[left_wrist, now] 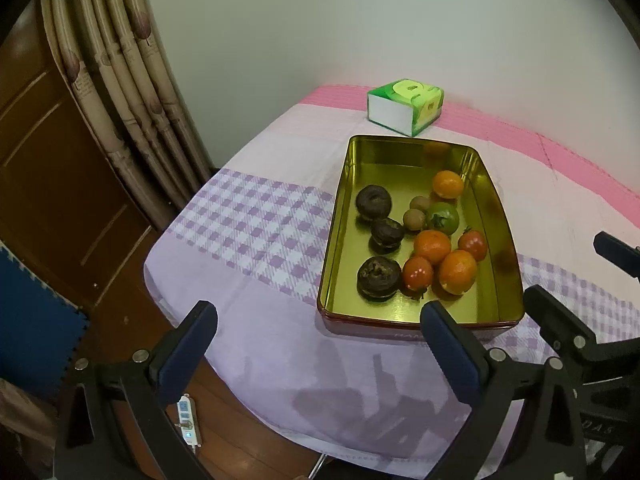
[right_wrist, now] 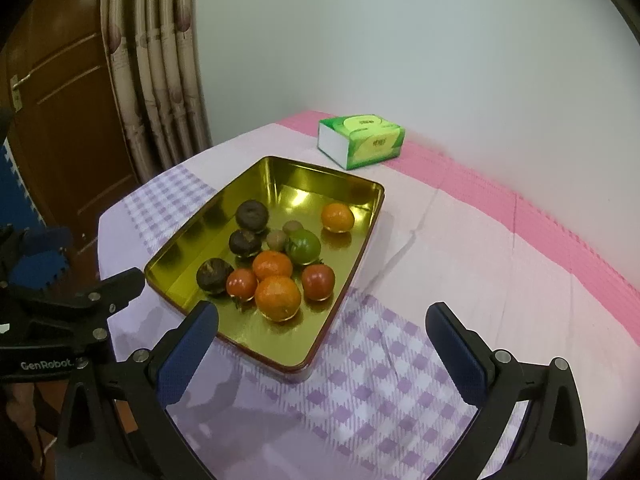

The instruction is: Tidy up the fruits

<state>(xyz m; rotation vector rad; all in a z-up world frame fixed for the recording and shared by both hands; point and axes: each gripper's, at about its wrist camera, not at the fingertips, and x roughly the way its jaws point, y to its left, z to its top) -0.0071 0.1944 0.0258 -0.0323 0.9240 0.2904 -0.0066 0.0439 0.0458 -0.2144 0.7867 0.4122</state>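
Note:
A gold tin tray (left_wrist: 332, 240) (right_wrist: 180, 248) sits on the checked tablecloth and holds all the fruit. Inside lie three dark mangosteens (left_wrist: 378, 278), three oranges (left_wrist: 432, 246) (right_wrist: 278, 298), two red tomatoes (left_wrist: 418, 274), a green tomato (left_wrist: 442, 218) (right_wrist: 305, 245) and two small brown fruits (left_wrist: 414, 219). My left gripper (left_wrist: 320, 320) hangs open at the tray's near left corner, with nothing between its fingers. My right gripper (right_wrist: 322, 320) is open too, over the tray's near right corner and the cloth. Each gripper shows at the edge of the other's view.
A green tissue box (left_wrist: 404, 106) (right_wrist: 360, 140) stands behind the tray near the wall. The table's left edge drops to a wooden floor with a power strip (left_wrist: 186, 420) and a blue foam mat (left_wrist: 32, 312). Curtains (left_wrist: 120, 80) and a brown door stand at the left.

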